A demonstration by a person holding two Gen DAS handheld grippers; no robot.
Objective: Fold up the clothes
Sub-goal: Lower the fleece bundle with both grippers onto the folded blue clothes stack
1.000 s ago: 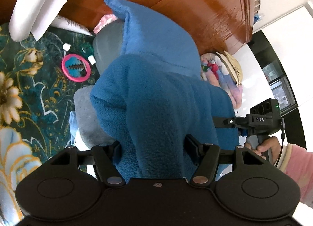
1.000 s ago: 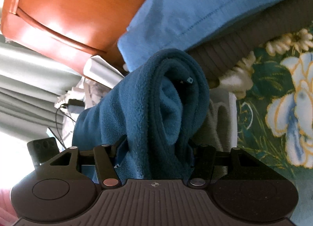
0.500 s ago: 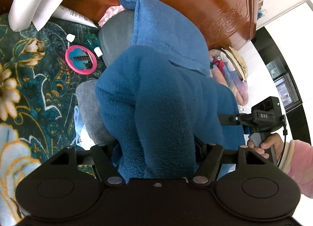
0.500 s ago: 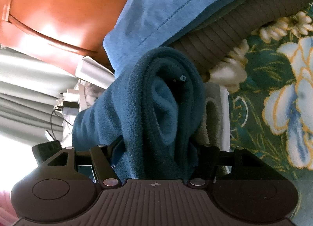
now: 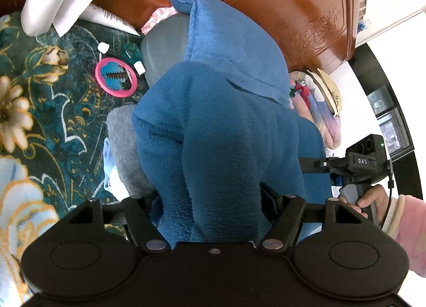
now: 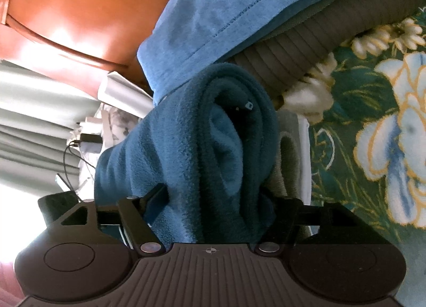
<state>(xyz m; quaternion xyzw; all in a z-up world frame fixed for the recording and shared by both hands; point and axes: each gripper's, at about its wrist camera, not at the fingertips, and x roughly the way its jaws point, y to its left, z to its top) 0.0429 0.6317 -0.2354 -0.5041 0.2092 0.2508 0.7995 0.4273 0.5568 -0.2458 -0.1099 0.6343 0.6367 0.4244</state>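
Fleece, dark blue and folded thick, is what both my tools are letting go of: the fleece garment [image 5: 218, 147] rests on a small stack of folded clothes on the floral bedspread [image 5: 40, 110], its long axis running crosswise from one tool to the other. Starting at the left, my left hand-held gripper [image 5: 210, 198] straddles one end of the bundle, its jaws opening, the fleece bulging up between them and hiding the fingertips. Beside that end lies a grey folded piece [image 5: 125, 152], and farther off a pink round comb case [image 5: 116, 77] on the bedspread. Beyond the fleece a lighter blue garment [image 5: 229, 41] rises over a grey cushion toward the wooden headboard [image 5: 293, 1]. Moving right, my right hand-held gripper [image 6: 213, 195] sits at the other end, where the rolled layers [image 6: 229, 147] face the lens end-on; its jaws are opening too, cloth between them. Both tools are equally close, the bundle dead ahead and slightly below each. I think the pads have already come off the cloth, but the pile swallows them, so I cannot be sure. The bundle's underside and the stack beneath are mostly hidden.
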